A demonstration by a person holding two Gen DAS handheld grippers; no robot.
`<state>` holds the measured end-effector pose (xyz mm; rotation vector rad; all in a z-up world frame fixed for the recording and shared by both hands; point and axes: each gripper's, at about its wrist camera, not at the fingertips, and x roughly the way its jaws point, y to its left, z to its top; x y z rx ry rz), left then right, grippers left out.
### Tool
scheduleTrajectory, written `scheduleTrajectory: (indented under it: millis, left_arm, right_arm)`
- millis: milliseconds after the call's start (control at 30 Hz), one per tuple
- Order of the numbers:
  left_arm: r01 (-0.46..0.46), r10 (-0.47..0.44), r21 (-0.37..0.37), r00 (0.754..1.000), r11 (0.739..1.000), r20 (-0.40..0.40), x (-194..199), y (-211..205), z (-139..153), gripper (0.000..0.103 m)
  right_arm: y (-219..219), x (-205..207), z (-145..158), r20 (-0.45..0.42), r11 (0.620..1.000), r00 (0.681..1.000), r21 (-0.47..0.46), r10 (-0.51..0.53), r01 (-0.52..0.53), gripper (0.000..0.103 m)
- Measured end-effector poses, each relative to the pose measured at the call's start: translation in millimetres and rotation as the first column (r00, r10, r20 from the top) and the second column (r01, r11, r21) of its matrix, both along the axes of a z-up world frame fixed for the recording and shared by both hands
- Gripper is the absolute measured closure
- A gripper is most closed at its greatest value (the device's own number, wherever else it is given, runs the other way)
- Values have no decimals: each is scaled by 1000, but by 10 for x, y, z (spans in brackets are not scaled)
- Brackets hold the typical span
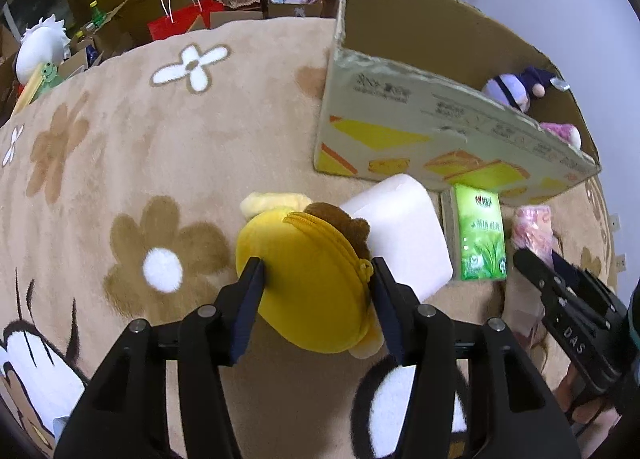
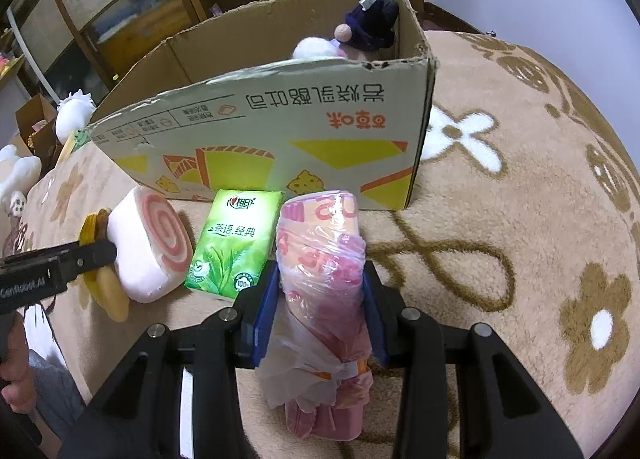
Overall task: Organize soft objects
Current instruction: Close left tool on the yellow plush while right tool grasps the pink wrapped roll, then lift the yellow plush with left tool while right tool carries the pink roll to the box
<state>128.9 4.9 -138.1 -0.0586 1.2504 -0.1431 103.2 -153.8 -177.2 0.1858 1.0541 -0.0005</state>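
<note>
Soft things lie on a beige flowered carpet (image 1: 248, 107) in front of an open cardboard box (image 2: 280, 127), and I hold one in each hand. Nearest in the left wrist view, my left fingers (image 1: 318, 273) sit on either side of a round yellow plush pouch (image 1: 308, 279) with a zip and a brown tuft, both pads against its sides; whether they squeeze it firmly I cannot tell. Nearest in the right wrist view, my right fingers (image 2: 322, 299) are closed on a pink bundle wrapped in clear plastic (image 2: 320, 259), which stands upright between the blue pads, with loose film hanging below them.

Just beyond the pouch lies a white foam roll with a pink swirl face (image 2: 154, 243), touching the pouch. To its right lies a green tissue pack (image 2: 232, 243), between the roll and the pink bundle. Behind all of these stands the box, its printed near wall facing me. Inside, at its far right end, rest a purple and navy doll (image 2: 370, 29) and a pale pink plush (image 2: 312, 49).

I judge the step in hand to be carrying both items into the box. To do it well, I should firm up the left hold before lifting, raise each item clear of the near wall, and release over the empty left part of the box, one hand at a time. The loose plastic could snag on the cardboard edge.
</note>
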Motion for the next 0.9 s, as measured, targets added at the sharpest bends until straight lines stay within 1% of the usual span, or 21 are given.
scheduleTrajectory:
  millis: [133, 200, 433, 567, 733, 800, 900]
  left_arm:
    - [5, -5, 2, 1000, 1000, -12, -15, -12, -6, 50]
    - [7, -7, 0, 1000, 1000, -24, -27, -15, -20, 47]
    - [25, -25, 6, 999, 1000, -29, -26, -13, -16, 46]
    - [28, -28, 4, 998, 1000, -50, -41, 13, -1, 46]
    - [71, -70, 25, 996, 997, -47, -89, -36, 23, 47]
    - [80, -78, 37, 996, 996, -35, -97, -62, 28, 52]
    - [86, -85, 38, 996, 996, -21, -112, -71, 70, 54]
  right_arm:
    - [9, 7, -18, -10, 1000, 1000, -5, 7, -7, 61]
    - [18, 7, -32, -15, 1000, 1000, -8, 11, -11, 61]
    - [41, 13, -73, -31, 1000, 999, -12, 17, -17, 61]
    - [33, 9, -60, -32, 1000, 999, -12, 17, -17, 61]
    - [19, 11, -53, -33, 1000, 999, -8, 14, -14, 61]
    - [18, 4, -41, -26, 1000, 1000, -13, 15, -15, 61]
    - [24, -31, 54, 12, 999, 1000, -32, 20, -19, 61]
